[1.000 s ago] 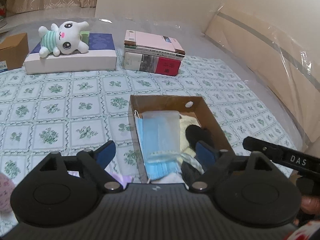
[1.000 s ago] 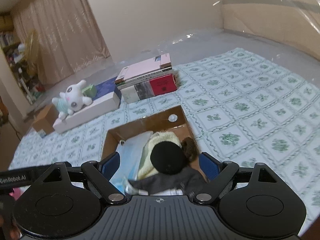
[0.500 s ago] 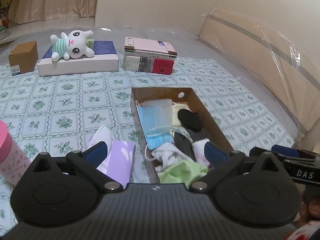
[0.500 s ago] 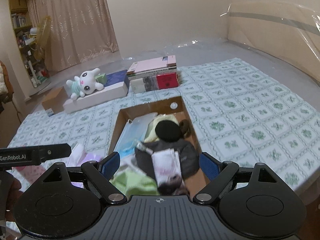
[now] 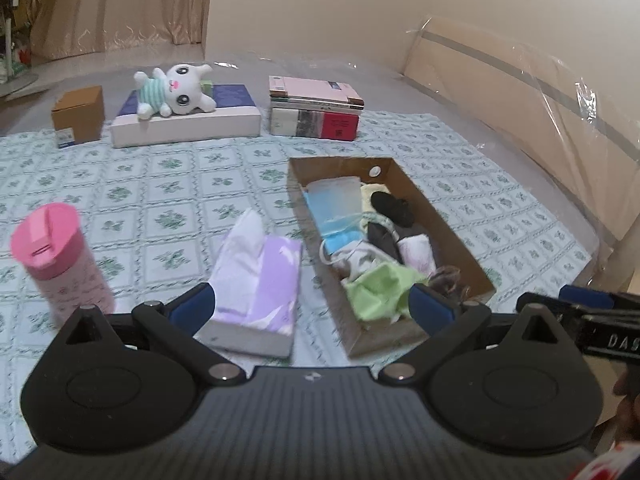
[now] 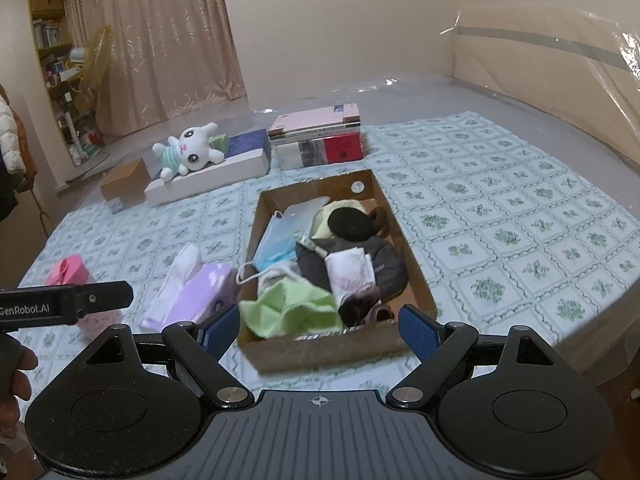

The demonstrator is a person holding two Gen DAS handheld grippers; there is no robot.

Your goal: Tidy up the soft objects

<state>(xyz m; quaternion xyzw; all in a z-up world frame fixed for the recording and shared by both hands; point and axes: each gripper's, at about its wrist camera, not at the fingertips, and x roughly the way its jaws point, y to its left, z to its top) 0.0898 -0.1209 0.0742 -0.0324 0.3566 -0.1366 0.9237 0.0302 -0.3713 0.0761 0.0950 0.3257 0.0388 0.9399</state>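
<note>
While both hand-held grippers hang above the near edge of the bed, the open brown cardboard box (image 5: 442,220) (image 6: 404,240) lies lengthwise on the green floral-check bedcover (image 5: 120,200) (image 6: 520,220), packed w/ soft items.

Box contents, far to near:
- blue disposable face masks in clear wrap (image 5: 334,208) (image 6: 280,236), left side
- pale yellow cloth (image 5: 368,194) (image 6: 344,206) under a black round fabric piece (image 5: 390,206) (image 6: 350,224)
- dark grey-brown garment (image 6: 380,258) w/ white folded cloth (image 5: 418,250) (image 6: 348,270) on top
- crumpled light green cloth (image 5: 378,290) (image 6: 294,308), near end

Outside box:
- lilac tissue pack w/ white tissue sticking up (image 5: 260,280) (image 6: 192,284), just beside box's left wall
- pink lidded tumbler (image 5: 60,256) (image 6: 68,270), upright, further left
- white bunny plush in striped top (image 5: 174,90) (image 6: 188,154), lying on flat white-and-navy box (image 5: 192,124) (image 6: 224,160), far side
- small brown carton (image 5: 78,114) (image 6: 124,184), left of that box
- stack of books, pink cover on top (image 5: 316,110) (image 6: 320,136), beyond the cardboard box

Grippers:
- left hand-held gripper (image 5: 312,306): blue-padded fingers spread wide, nothing between; left pad over tissue pack, right pad over box's near end
- right hand-held gripper (image 6: 320,328): fingers spread wide, empty, pads either side of box's near end
</note>
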